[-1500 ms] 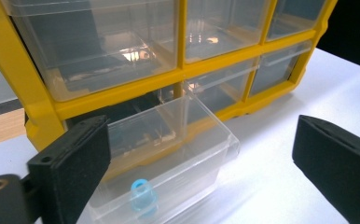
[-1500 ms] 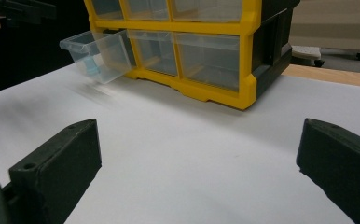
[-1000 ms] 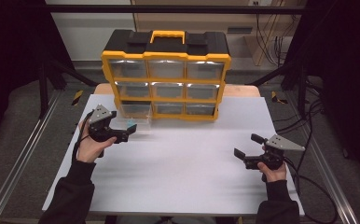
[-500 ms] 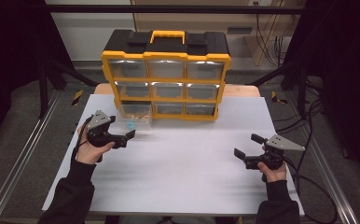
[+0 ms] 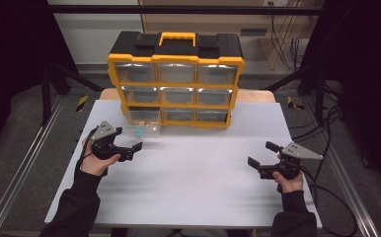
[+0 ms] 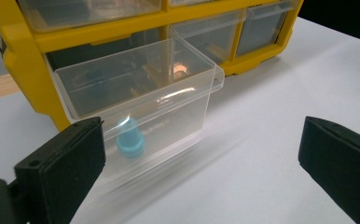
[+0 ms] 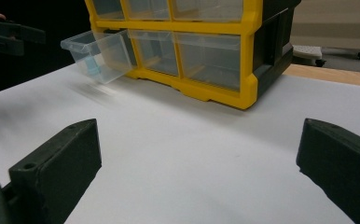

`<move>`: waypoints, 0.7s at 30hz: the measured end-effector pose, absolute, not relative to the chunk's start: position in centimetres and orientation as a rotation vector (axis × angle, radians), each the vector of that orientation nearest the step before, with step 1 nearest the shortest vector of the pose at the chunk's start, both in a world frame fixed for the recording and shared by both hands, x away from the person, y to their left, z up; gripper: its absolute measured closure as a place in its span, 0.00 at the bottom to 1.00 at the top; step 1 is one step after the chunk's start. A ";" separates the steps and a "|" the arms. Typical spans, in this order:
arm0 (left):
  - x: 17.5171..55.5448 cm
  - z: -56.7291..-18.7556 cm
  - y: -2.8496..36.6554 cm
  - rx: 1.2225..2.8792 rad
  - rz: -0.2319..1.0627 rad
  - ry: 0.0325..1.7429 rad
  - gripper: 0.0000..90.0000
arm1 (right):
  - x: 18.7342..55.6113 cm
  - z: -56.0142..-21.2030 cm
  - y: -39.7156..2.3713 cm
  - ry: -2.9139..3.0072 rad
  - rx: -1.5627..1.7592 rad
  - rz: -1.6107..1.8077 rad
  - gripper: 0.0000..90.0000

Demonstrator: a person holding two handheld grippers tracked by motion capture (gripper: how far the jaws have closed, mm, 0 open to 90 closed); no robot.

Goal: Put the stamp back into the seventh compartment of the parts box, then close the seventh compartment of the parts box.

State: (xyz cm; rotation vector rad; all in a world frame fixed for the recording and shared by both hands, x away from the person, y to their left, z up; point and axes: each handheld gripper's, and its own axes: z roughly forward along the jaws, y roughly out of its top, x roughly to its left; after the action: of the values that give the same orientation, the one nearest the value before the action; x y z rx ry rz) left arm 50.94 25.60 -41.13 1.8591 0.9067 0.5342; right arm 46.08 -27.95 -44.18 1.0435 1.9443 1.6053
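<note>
The clear drawer (image 5: 144,120) is seen pulled out from the bottom left slot of the yellow organiser (image 5: 175,79), a little above and left of the middle of the high view. It rests tilted forward over the white table (image 5: 193,187), with its rear part inside the slot. A small blue piece (image 5: 138,132) is seen inside it, close to the front wall. In the left gripper view the same drawer (image 6: 141,100) is found in the upper left and centre of the frame, and the blue piece (image 6: 130,138) is seen through the clear wall, just right of the left jaw.

The left gripper (image 5: 135,148) is held in the left part of the high view, just below the drawer and near it, but not touching it. Its jaws are spread wide apart and nothing is held between them; in its own view (image 6: 201,163) the drawer lies beyond the jaws and toward the left one.

The right gripper (image 5: 261,157) is held in the lower right of the high view, well apart from the drawer. Its jaws are also apart and empty. In its own view (image 7: 199,168) the drawer (image 7: 99,53) is seen far off in the upper left of the frame, with bare table between it and the jaws.
</note>
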 end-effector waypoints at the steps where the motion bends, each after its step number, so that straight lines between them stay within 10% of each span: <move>1: 50.9 -41.2 25.6 1.864 0.534 0.906 0.00 | 46.1 -44.2 -28.0 1.945 1.039 1.608 0.00; 21: 51.3 -42.9 25.5 1.912 0.521 0.935 0.01 | 46.2 -44.3 -27.8 1.947 1.042 1.601 0.00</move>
State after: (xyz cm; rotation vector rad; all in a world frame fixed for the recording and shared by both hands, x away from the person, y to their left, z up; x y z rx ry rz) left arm 51.26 25.49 -42.87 1.9121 0.9352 0.5213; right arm 46.18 -27.84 -44.26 1.0420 1.9471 1.6009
